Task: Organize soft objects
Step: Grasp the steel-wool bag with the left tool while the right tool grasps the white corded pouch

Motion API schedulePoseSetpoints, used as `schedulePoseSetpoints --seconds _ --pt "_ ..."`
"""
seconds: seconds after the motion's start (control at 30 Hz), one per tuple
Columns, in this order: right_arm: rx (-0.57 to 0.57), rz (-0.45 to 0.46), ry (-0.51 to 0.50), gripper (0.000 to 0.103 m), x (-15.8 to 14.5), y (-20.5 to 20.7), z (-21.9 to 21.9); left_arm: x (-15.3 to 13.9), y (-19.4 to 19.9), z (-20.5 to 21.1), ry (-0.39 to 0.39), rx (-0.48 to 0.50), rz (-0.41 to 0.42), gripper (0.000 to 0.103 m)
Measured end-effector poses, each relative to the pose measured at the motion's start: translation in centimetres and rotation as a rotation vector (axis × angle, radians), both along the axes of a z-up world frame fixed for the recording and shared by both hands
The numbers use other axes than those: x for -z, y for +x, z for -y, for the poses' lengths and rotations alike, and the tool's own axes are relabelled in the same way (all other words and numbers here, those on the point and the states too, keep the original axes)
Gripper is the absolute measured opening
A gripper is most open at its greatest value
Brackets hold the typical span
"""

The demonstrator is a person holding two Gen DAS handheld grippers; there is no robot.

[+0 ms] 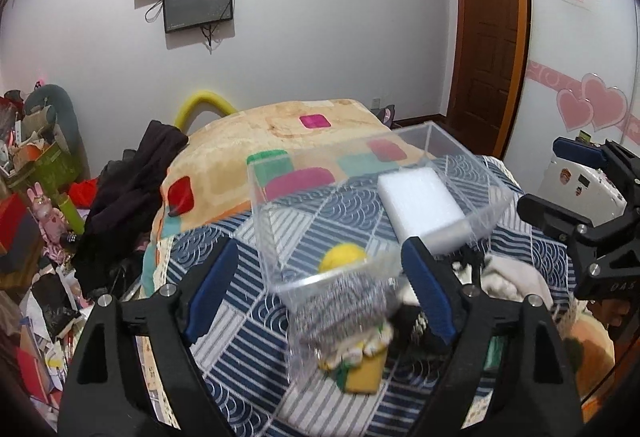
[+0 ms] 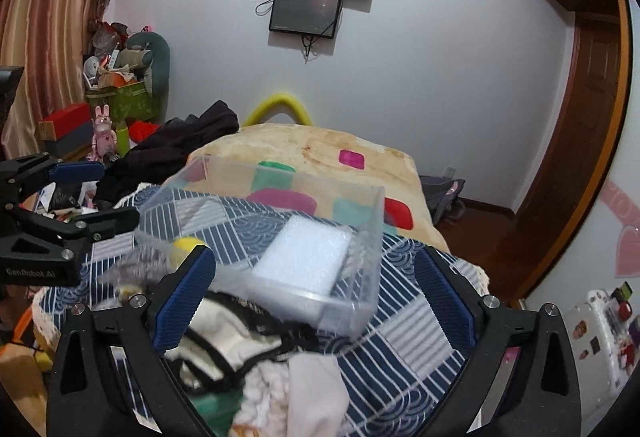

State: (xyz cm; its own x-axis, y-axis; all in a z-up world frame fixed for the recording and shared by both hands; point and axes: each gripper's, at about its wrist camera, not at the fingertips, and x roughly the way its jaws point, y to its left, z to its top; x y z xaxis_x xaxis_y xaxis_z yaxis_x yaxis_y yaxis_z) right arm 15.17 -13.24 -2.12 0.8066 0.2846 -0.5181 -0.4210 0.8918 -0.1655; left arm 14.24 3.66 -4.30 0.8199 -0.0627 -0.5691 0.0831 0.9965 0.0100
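Two grippers over a bed, both empty. Clear box on the quilt, white foam block and yellow ball inside. Steel scrubber and yellow sponge just outside its near wall, cloth pile nearby. Left gripper: jaws wide apart, nothing held. Right gripper: same, over the cloths. Likely trouble (light box, soft bedding): nudging the wall, tipping it; snagging cloth.

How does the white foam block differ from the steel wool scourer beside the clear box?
The white foam block is smooth and rectangular; the steel wool scourer is grey, tangled and shapeless. The block lies inside the clear box; the scourer sits outside its near wall. Both rest over the blue patterned quilt.
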Motion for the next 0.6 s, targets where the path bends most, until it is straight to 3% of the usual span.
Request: schedulePoseSetpoints --seconds 0.3,0.4,0.6 --pt "0.039 -0.058 -0.031 0.102 3.2 -2.2 0.9 4.2 -1.0 -0.5 -0.044 0.004 -0.086 0.087" --pt "0.043 -0.105 0.002 0.102 4.5 -2.8 1.3 5.7 -0.4 -0.5 -0.062 -0.008 -0.125 0.086" --pt "0.061 -0.173 0.006 0.102 6.7 -2.9 1.5 6.7 0.9 -1.6 -0.153 -0.06 -0.135 0.086"
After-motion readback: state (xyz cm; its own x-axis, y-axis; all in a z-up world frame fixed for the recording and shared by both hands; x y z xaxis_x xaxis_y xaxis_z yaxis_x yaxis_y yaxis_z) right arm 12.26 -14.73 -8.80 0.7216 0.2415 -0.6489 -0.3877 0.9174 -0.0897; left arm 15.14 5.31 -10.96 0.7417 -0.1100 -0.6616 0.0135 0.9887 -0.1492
